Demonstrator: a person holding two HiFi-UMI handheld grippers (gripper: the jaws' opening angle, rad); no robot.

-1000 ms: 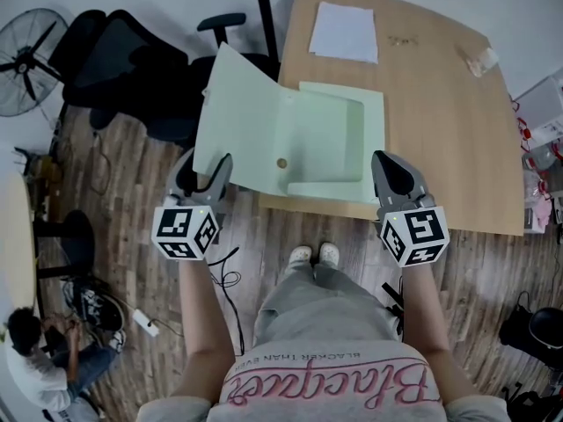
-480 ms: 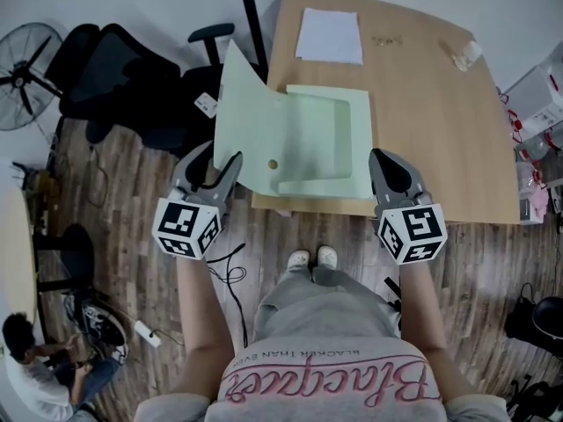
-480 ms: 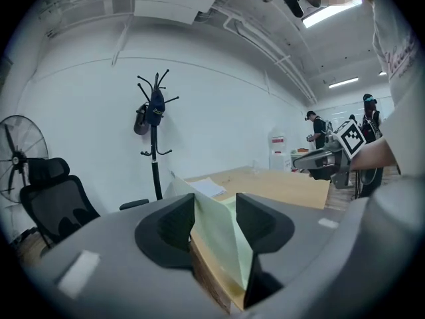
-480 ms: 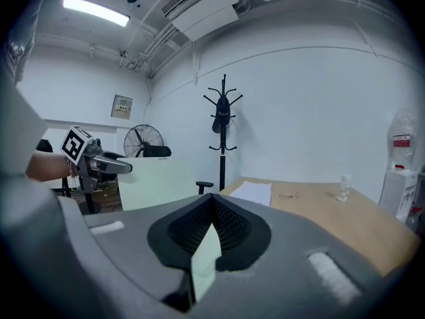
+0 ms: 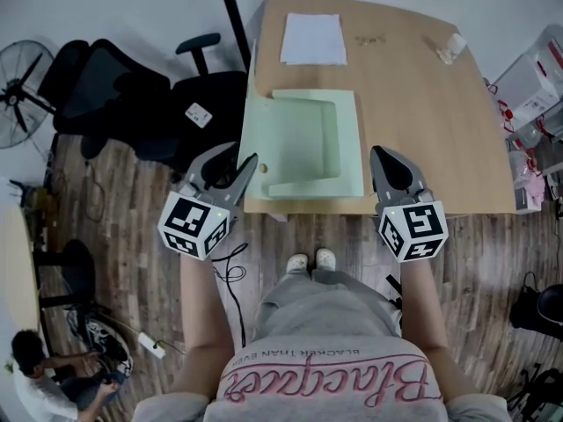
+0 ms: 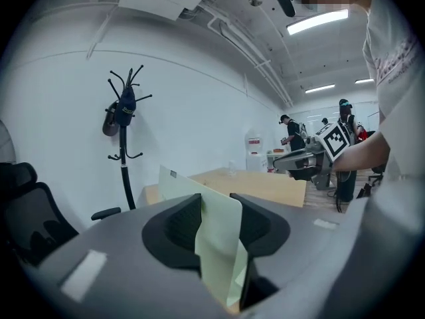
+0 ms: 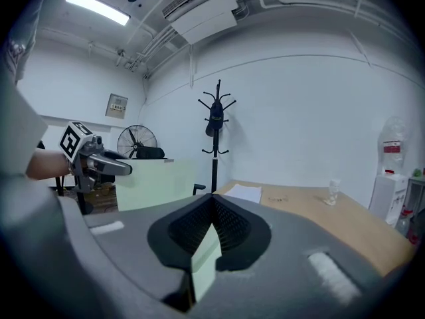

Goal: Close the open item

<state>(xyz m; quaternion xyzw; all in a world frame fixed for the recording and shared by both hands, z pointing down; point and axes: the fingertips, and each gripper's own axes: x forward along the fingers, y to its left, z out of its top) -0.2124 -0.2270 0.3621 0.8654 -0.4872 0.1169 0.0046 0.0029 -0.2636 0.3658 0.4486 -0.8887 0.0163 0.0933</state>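
A pale green folder (image 5: 308, 139) lies on the wooden table (image 5: 422, 121) near its front edge. Its cover (image 5: 252, 139) stands nearly upright along the left side. My left gripper (image 5: 239, 172) is at the cover's near corner. In the left gripper view the cover (image 6: 219, 244) fills the gap between the closing jaws of that gripper (image 6: 216, 211), and both pads touch it. My right gripper (image 5: 384, 161) sits at the folder's right near edge. In the right gripper view it (image 7: 214, 224) is shut on a green edge of the folder (image 7: 204, 264).
A white sheet (image 5: 313, 39) and a small clear item (image 5: 447, 47) lie at the table's far side. A black office chair (image 5: 132, 95) and a fan (image 5: 22, 82) stand to the left, and plastic boxes (image 5: 537, 77) to the right. A person (image 5: 44, 367) crouches at lower left.
The cover has swung up from lying open to the left to nearly upright. My left gripper moved right and forward with it. The right gripper stayed in place.
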